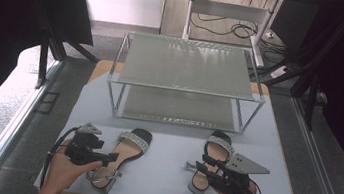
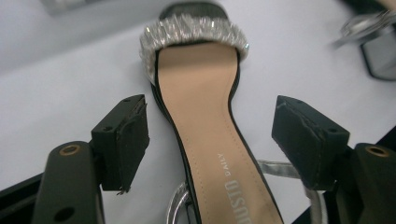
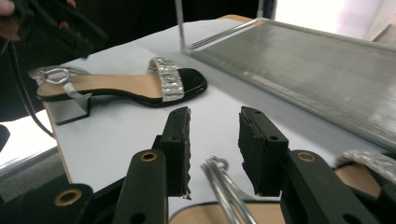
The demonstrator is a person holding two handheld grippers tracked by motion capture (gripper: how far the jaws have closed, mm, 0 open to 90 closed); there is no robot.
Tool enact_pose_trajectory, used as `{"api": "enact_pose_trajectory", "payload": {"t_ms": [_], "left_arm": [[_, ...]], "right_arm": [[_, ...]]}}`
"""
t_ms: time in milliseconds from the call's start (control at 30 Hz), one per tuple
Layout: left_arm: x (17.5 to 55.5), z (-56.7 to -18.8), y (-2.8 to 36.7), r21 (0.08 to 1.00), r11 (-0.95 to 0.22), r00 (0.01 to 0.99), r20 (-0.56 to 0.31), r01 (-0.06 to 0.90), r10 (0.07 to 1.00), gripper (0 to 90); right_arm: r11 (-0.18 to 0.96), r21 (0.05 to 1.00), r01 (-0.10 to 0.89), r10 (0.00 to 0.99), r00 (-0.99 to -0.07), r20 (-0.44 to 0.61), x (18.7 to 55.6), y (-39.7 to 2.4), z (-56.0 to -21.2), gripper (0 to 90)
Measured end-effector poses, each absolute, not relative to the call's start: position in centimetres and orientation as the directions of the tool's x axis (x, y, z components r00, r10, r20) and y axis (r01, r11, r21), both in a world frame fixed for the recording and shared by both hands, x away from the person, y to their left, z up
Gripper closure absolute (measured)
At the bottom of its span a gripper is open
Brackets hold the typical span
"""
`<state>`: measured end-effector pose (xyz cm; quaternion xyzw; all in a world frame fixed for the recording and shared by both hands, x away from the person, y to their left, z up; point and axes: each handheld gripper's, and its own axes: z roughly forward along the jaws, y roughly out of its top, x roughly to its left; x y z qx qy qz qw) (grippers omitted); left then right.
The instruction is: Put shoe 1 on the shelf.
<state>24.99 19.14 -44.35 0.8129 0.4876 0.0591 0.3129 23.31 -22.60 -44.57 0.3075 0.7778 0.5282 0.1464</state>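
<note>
Two black sandals with a glittering toe strap and a silver block heel lie on the pale mat. My left gripper (image 1: 107, 160) is at the left sandal (image 1: 129, 148), low over its heel end. In the left gripper view, the left gripper (image 2: 215, 140) is open, its jaws either side of the tan insole (image 2: 205, 116) without touching it. My right gripper (image 1: 203, 163) hovers over the right sandal (image 1: 217, 148). Seen in the right gripper view, the right gripper (image 3: 215, 126) is open, with that sandal's silver ankle strap (image 3: 219, 182) loose between the jaw bases. The left sandal (image 3: 126, 86) lies beyond.
A two-tier metal rack (image 1: 186, 90) with frosted shelves stands at the back of the mat (image 1: 158, 186); its lower shelf (image 3: 303, 70) runs close on the right in the right gripper view. The mat's front edge lies just behind both hands. Floor and cables lie beyond the table.
</note>
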Motion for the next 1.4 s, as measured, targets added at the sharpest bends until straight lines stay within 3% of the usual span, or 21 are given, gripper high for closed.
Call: {"api": "enact_pose_trajectory", "payload": {"t_ms": [533,967,1400], "left_arm": [[27.1,-48.9,15.9,0.330,-0.419,0.487,-0.156,0.846,0.859,23.6],[27.1,-48.5,16.0,0.367,-0.414,0.483,-0.116,0.833,0.868,41.1],[27.6,-46.7,18.0,0.446,-0.385,0.511,-0.205,0.808,0.835,42.0]], "right_arm": [[0.281,0.909,0.307,0.667,-0.744,0.045,22.9,-22.3,-45.6,61.2],[0.303,0.894,0.332,0.662,-0.748,0.053,23.0,-22.0,-46.2,60.1],[0.290,0.897,0.334,0.671,-0.739,0.058,23.0,-22.4,-46.2,60.1]]}}
